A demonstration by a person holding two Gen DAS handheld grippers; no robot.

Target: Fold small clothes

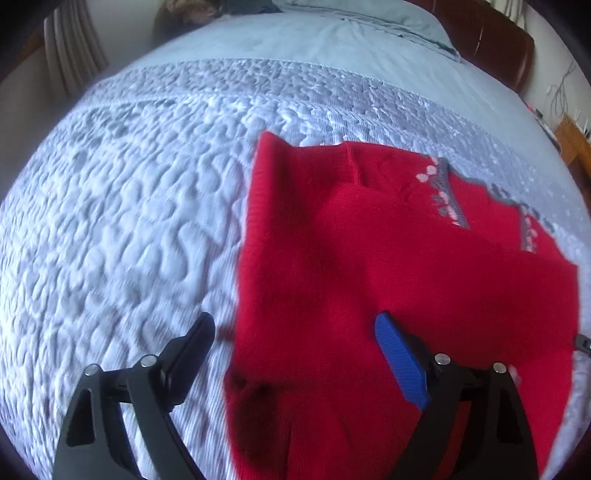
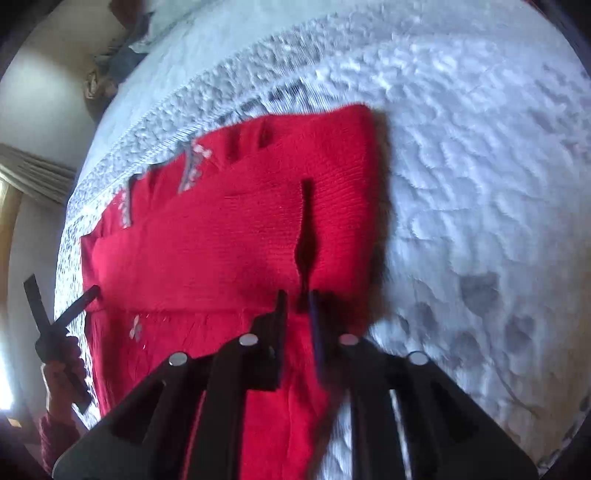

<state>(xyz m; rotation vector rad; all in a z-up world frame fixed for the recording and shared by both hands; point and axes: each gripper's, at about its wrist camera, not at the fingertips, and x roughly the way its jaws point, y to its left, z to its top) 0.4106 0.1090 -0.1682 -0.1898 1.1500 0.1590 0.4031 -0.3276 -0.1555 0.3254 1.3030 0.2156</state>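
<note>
A red knit sweater (image 1: 388, 258) with a grey and white patterned trim lies folded on the white quilted bedspread (image 1: 129, 221). My left gripper (image 1: 295, 332) stands wide open just above the sweater's left edge, its black finger over the quilt and its blue pad (image 1: 399, 362) over the red cloth, holding nothing. In the right wrist view the sweater (image 2: 221, 240) fills the middle. My right gripper (image 2: 298, 301) hangs over its near right part, jaws a narrow gap apart, beside a dark fold slit. The left gripper (image 2: 61, 286) shows at the sweater's left edge, in a person's hand (image 2: 61, 369).
The bedspread (image 2: 480, 184) stretches wide on either side of the sweater. A pale blue pillow (image 1: 369, 14) and a brown headboard (image 1: 491, 44) lie at the far end. A wooden piece of furniture (image 1: 574, 144) stands beyond the bed's right edge, a curtain (image 1: 70, 55) at the left.
</note>
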